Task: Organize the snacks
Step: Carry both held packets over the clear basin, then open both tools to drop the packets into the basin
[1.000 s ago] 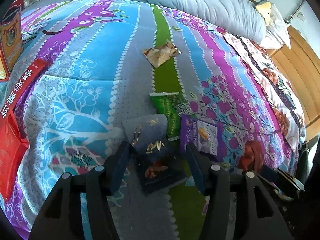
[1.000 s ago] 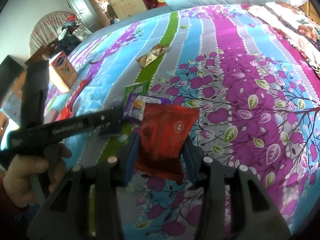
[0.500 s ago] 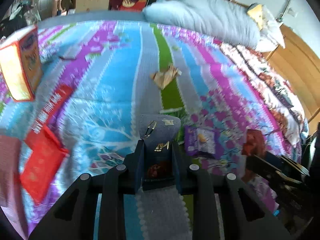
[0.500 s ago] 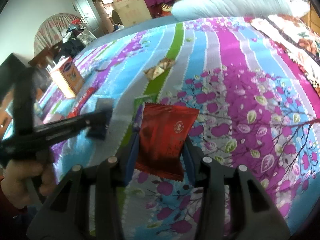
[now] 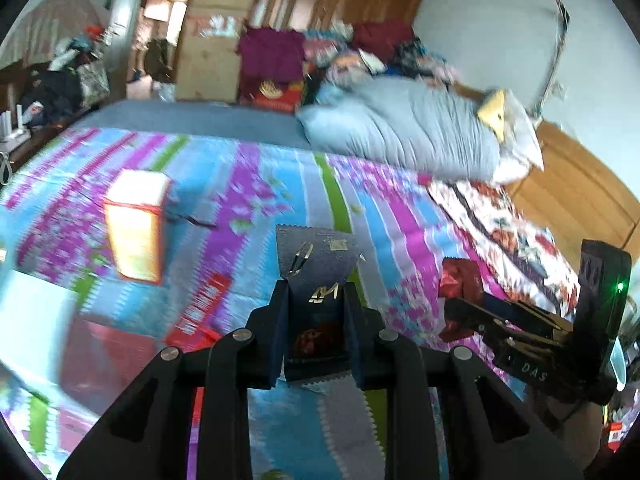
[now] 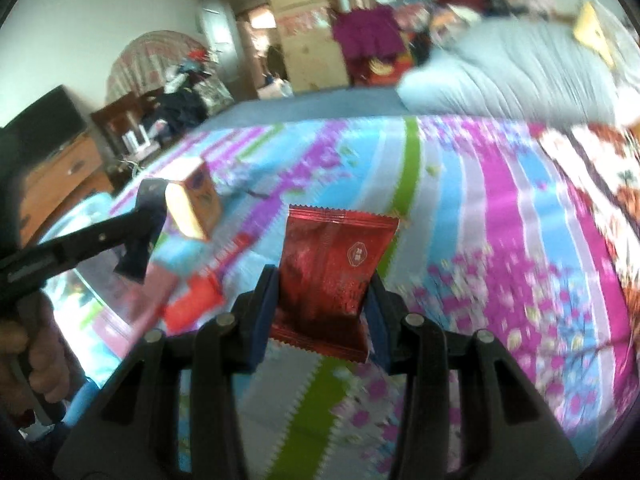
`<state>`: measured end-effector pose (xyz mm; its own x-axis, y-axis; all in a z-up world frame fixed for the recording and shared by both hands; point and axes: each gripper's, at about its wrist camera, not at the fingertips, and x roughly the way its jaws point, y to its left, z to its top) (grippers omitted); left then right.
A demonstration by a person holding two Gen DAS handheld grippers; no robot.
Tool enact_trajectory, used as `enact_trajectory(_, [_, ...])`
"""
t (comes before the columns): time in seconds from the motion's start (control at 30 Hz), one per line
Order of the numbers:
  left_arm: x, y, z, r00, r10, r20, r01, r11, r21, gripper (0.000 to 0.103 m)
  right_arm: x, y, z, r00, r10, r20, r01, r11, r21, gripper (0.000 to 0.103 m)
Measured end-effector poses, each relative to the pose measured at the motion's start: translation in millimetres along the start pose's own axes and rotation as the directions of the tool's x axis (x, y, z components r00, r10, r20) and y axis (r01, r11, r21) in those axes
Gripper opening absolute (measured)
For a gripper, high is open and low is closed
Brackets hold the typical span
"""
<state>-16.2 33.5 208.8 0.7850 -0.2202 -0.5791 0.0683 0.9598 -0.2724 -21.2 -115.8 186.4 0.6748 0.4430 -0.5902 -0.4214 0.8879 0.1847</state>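
My left gripper (image 5: 316, 304) is shut on a dark blue-grey snack packet (image 5: 320, 264) with gold print, held up above the striped floral bedspread (image 5: 248, 200). My right gripper (image 6: 324, 292) is shut on a shiny red packet (image 6: 332, 264), also lifted off the bed. In the left wrist view the right gripper (image 5: 452, 304) shows at the right with the red packet (image 5: 460, 280) in it. The right wrist view has the left gripper (image 6: 140, 232) at the left, a hand (image 6: 36, 360) on its handle, and the dark packet (image 6: 134, 258) hanging from it.
An orange and yellow box (image 5: 136, 224) stands on the bed's left part, with flat red packets (image 5: 200, 312) in front of it. Something pale and blurred (image 5: 32, 320) lies at the lower left. A grey-blue duvet (image 5: 400, 132) and a wooden headboard (image 5: 572, 200) lie beyond.
The left gripper closed on the dark packet and lifted it off the bed. The right gripper rose with the red packet. Both views now look further across the room.
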Motion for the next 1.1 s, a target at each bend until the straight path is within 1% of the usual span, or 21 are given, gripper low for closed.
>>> enact_trajectory(0.1, [-33.6,28.1,12.3,0.997,0.049,0.056,-0.047,0.998,-0.035,0.026,-1.4,36.1,25.4,0.998,0.048,0.035,-0.046,0.997,-0.062,0.042])
enact_trajectory(0.13, [-48.7,43.2,17.2,0.993,0.082,0.080,-0.077,0.996,-0.055,0.026,-1.5,54.8,36.1,0.996,0.074,0.046,-0.070,0.993,-0.094,0.042])
enact_trajectory(0.17, [-58.1,54.1,20.0,0.990,0.101,0.094,-0.095,0.993,-0.071,0.026,-1.2,65.4,41.2,0.994,0.091,0.053,-0.084,0.990,-0.113,0.042])
enact_trajectory(0.23, [-85.0,85.5,25.0,0.978,0.162,0.131,-0.147,0.982,-0.117,0.026,1.4,98.6,58.2,0.987,0.150,0.062,-0.139,0.978,-0.159,0.042])
enact_trajectory(0.3, [-106.0,112.9,26.6,0.966,0.209,0.152,-0.185,0.970,-0.159,0.026,6.0,122.2,68.8,0.978,0.199,0.059,-0.186,0.965,-0.184,0.042])
enact_trajectory(0.33, [-121.9,134.9,27.5,0.955,0.245,0.167,-0.212,0.958,-0.193,0.026,9.5,138.2,75.7,0.971,0.231,0.055,-0.217,0.957,-0.194,0.042])
enact_trajectory(0.43, [-152.5,178.6,27.7,0.926,0.328,0.189,-0.279,0.928,-0.248,0.026,20.4,182.5,89.8,0.949,0.314,0.035,-0.299,0.928,-0.223,0.042])
enact_trajectory(0.47, [-165.9,199.8,27.2,0.911,0.365,0.193,-0.307,0.912,-0.273,0.026,25.8,198.8,94.5,0.938,0.345,0.024,-0.331,0.916,-0.227,0.042])
enact_trajectory(0.5, [-172.1,210.6,26.6,0.903,0.383,0.194,-0.322,0.903,-0.286,0.026,31.2,214.3,98.2,0.930,0.368,0.011,-0.356,0.905,-0.233,0.042])
enact_trajectory(0.53, [-184.0,232.3,24.5,0.889,0.417,0.190,-0.348,0.884,-0.312,0.026,35.6,225.3,100.4,0.922,0.387,0.001,-0.376,0.896,-0.238,0.043])
enact_trajectory(0.63, [-205.7,275.9,18.0,0.863,0.472,0.177,-0.387,0.845,-0.369,0.026,52.7,265.8,108.0,0.891,0.452,-0.048,-0.449,0.861,-0.239,0.042])
enact_trajectory(0.67, [-213.2,293.7,15.2,0.855,0.491,0.168,-0.398,0.828,-0.394,0.026,56.9,279.0,108.6,0.883,0.465,-0.063,-0.465,0.851,-0.245,0.042])
enact_trajectory(0.73, [-221.8,321.5,10.0,0.849,0.508,0.146,-0.407,0.805,-0.433,0.026,68.9,308.5,108.8,0.864,0.492,-0.105,-0.502,0.825,-0.260,0.042])
enact_trajectory(0.77, [-224.4,338.0,7.0,0.847,0.516,0.128,-0.413,0.790,-0.453,0.026,72.5,317.9,108.5,0.859,0.499,-0.118,-0.511,0.817,-0.266,0.042])
enact_trajectory(0.87, [-228.7,368.8,-2.3,0.842,0.531,0.091,-0.428,0.762,-0.486,0.026,91.8,350.6,108.6,0.838,0.517,-0.176,-0.546,0.792,-0.274,0.042])
enact_trajectory(1.0, [-229.9,388.3,-10.8,0.847,0.527,0.076,-0.421,0.751,-0.509,0.026,106.1,379.4,107.0,0.824,0.521,-0.223,-0.566,0.774,-0.283,0.042])
enact_trajectory(1.1, [-227.9,392.4,-14.1,0.853,0.517,0.075,-0.414,0.757,-0.505,0.026,116.5,394.2,105.7,0.819,0.516,-0.250,-0.572,0.768,-0.289,0.042])
